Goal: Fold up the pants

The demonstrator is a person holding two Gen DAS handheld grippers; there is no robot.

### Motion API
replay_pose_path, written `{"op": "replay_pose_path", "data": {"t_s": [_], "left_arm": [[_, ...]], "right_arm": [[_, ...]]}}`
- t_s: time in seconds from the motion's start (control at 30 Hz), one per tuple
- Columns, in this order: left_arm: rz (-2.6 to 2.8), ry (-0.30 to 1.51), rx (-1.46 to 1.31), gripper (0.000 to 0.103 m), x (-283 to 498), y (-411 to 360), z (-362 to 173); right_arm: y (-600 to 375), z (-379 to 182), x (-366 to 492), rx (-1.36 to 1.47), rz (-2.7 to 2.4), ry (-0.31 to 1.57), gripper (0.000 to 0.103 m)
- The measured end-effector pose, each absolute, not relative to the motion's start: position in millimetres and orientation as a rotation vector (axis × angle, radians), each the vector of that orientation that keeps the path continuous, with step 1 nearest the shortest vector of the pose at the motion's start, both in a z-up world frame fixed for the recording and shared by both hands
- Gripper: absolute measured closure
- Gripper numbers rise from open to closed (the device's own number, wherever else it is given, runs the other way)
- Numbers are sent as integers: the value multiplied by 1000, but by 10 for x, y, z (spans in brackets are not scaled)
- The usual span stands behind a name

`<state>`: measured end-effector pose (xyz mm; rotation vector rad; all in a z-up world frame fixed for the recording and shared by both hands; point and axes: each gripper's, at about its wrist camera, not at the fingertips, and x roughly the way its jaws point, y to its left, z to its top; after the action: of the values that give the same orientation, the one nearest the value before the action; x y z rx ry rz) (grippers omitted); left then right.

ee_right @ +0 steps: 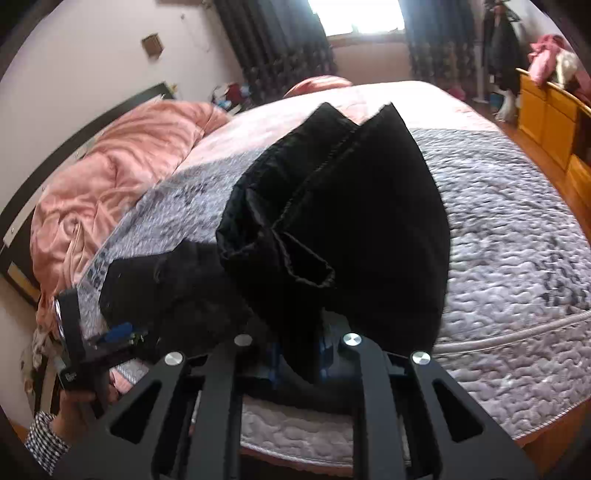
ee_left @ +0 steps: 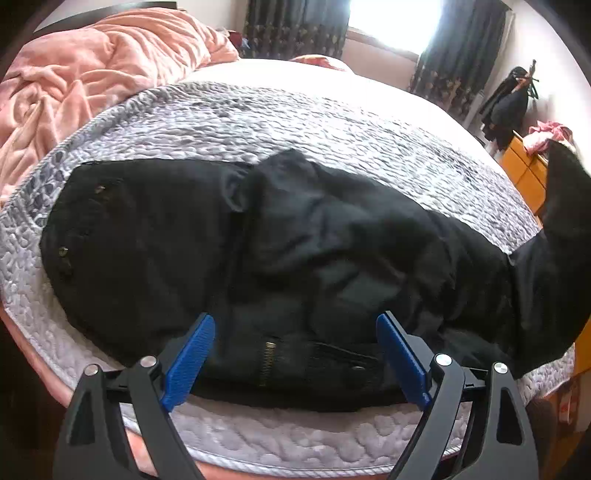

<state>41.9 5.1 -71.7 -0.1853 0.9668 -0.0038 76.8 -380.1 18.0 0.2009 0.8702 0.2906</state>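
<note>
Black pants (ee_left: 258, 251) lie across a grey quilted cover (ee_left: 295, 122) on the bed, waist to the left, zipper near the front edge. My left gripper (ee_left: 295, 354) is open, its blue fingers (ee_left: 192, 354) straddling the zipper area just above the cloth. My right gripper (ee_right: 297, 358) is shut on the pants' leg ends (ee_right: 332, 206) and holds them lifted above the bed, both hems pointing up. The lifted legs show at the right of the left wrist view (ee_left: 554, 236). The left gripper also shows in the right wrist view (ee_right: 110, 339).
A crumpled pink blanket (ee_left: 92, 74) lies at the bed's head on the left. An orange wooden cabinet (ee_right: 554, 118) stands to the right of the bed. A curtained window (ee_right: 354, 18) is behind. The bed's front edge (ee_left: 295, 446) is close.
</note>
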Motion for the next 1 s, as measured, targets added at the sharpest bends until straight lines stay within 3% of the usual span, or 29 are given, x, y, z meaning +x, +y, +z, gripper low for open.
{"op": "replay_pose_path", "data": {"t_s": [0.5, 0.57, 0.63, 0.73, 0.83, 1.0], "left_arm": [[94, 933, -271, 12, 356, 625, -620], [101, 941, -284, 12, 366, 675, -645], [101, 955, -288, 12, 387, 691, -682], [88, 974, -277, 12, 408, 674, -720], [75, 990, -255, 10, 427, 640, -747], [53, 1011, -248, 9, 463, 606, -802]], "right_arm": [[-2502, -651, 880, -32, 434, 1078, 88], [-2378, -819, 875, -69, 450, 1109, 77], [-2307, -924, 855, -67, 484, 1142, 53], [-2353, -878, 780, 21, 563, 1139, 37], [-2514, -703, 724, 144, 568, 1101, 30], [-2335, -689, 655, 5, 523, 1086, 29]]}}
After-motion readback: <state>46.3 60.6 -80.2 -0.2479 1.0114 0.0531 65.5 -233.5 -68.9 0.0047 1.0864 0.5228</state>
